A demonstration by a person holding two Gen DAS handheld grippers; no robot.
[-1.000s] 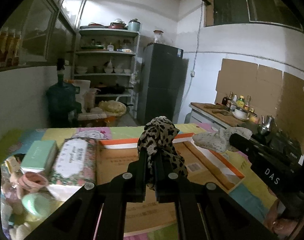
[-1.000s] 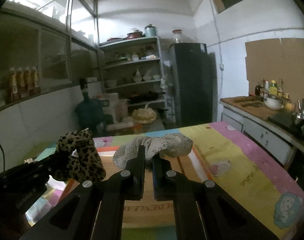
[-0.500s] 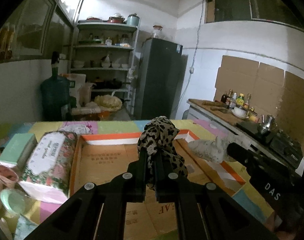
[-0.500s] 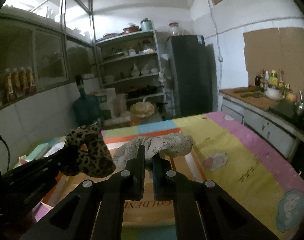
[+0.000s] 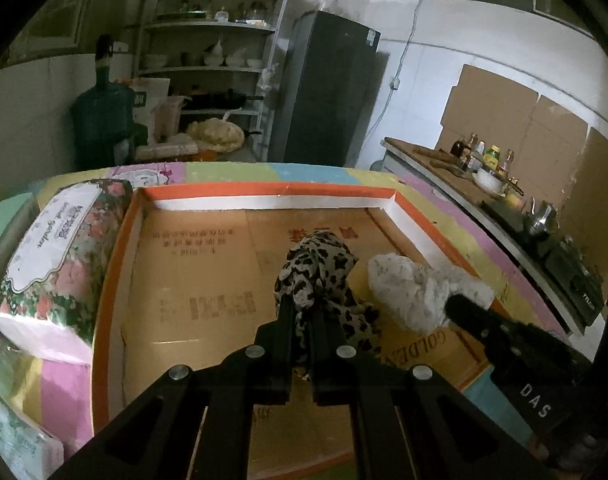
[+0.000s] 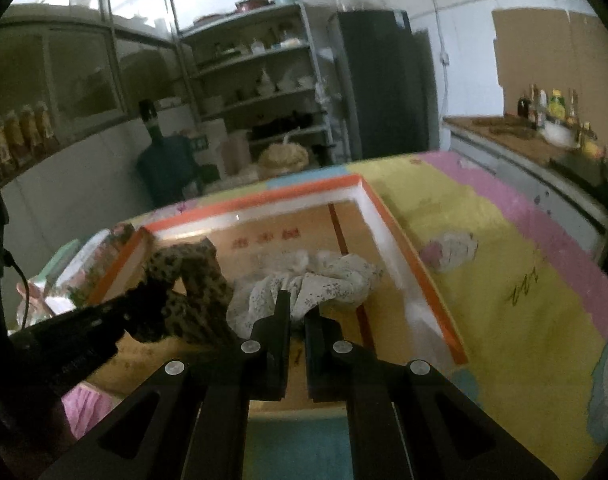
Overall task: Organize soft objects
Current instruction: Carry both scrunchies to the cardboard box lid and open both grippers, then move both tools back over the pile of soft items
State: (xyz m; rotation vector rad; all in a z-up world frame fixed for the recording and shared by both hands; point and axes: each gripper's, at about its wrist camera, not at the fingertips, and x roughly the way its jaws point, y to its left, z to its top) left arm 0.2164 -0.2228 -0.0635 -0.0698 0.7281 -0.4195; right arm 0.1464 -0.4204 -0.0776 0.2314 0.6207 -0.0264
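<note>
While our left hand-held gripper [image 5: 302,312] clamps the leopard-print cloth [image 5: 320,268] and the right hand-held gripper [image 6: 298,304] pinches the white speckled cloth [image 6: 324,280], we hold both over the orange-rimmed cardboard tray [image 5: 264,196] on the desk [image 6: 504,264]; a floral tissue pack [image 5: 60,248] flanks its left.

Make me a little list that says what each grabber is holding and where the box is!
left gripper: shut on the leopard-print cloth
right gripper: shut on the white speckled cloth
cloths: side by side above the cardboard box tray, leopard one on the left
box: orange-rimmed, open, on the colourful tablecloth
beside box, left: floral tissue pack
</note>
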